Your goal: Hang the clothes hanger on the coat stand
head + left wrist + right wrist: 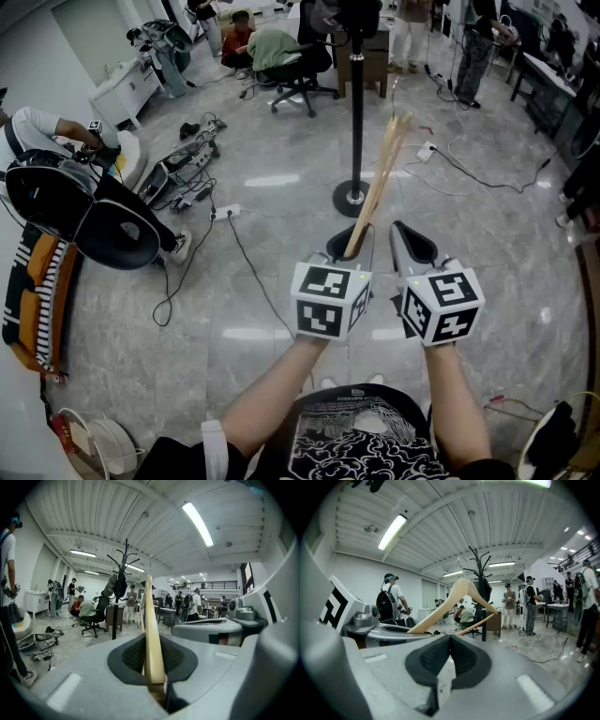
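A pale wooden clothes hanger (379, 184) sticks up and away from my left gripper (345, 246), which is shut on its lower end. In the left gripper view the hanger (151, 634) runs edge-on between the jaws. The right gripper view shows the hanger (459, 597) from the side, its metal hook beside the stand's arms. My right gripper (411, 246) is shut on nothing, just right of the left one. The black coat stand (356, 103) rises from a round base on the floor ahead, with dark items hanging at its top (121, 581).
A person sits on an office chair (292, 70) behind the stand. Cables and a power strip (225, 213) cross the grey marble floor. Black bags (84, 211) and another person are at left. People stand by desks at the back right (529, 602).
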Available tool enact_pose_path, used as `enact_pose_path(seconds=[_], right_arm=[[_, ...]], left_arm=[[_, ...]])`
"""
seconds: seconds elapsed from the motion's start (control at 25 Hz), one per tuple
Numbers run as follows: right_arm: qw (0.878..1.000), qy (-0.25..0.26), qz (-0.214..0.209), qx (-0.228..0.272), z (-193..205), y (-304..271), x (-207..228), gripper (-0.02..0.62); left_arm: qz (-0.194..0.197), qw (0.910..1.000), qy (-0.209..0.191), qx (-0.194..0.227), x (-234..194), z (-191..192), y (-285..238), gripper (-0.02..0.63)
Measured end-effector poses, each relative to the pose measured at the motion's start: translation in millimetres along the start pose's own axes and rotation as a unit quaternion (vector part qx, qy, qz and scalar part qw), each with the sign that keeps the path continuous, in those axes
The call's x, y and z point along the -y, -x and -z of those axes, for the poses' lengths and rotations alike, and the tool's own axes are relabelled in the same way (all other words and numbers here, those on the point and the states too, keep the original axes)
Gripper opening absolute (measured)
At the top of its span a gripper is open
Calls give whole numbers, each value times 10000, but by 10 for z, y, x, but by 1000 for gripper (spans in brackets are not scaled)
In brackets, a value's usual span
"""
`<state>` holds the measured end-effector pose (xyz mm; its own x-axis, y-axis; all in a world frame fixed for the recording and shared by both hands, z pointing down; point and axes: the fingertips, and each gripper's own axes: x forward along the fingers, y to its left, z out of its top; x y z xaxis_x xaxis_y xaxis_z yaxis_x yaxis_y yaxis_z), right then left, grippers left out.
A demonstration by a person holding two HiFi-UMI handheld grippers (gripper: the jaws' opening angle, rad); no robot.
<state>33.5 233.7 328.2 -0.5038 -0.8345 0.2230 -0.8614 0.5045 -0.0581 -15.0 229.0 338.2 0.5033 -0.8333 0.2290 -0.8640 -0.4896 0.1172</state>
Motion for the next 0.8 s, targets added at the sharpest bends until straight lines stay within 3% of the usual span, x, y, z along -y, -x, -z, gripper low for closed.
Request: enact_pose_path(seconds=[0.8], right_arm=[[9997, 35, 237, -95, 52, -331, -253, 0]], left_arm=[[219, 9997, 133, -52, -451, 92, 36, 37]])
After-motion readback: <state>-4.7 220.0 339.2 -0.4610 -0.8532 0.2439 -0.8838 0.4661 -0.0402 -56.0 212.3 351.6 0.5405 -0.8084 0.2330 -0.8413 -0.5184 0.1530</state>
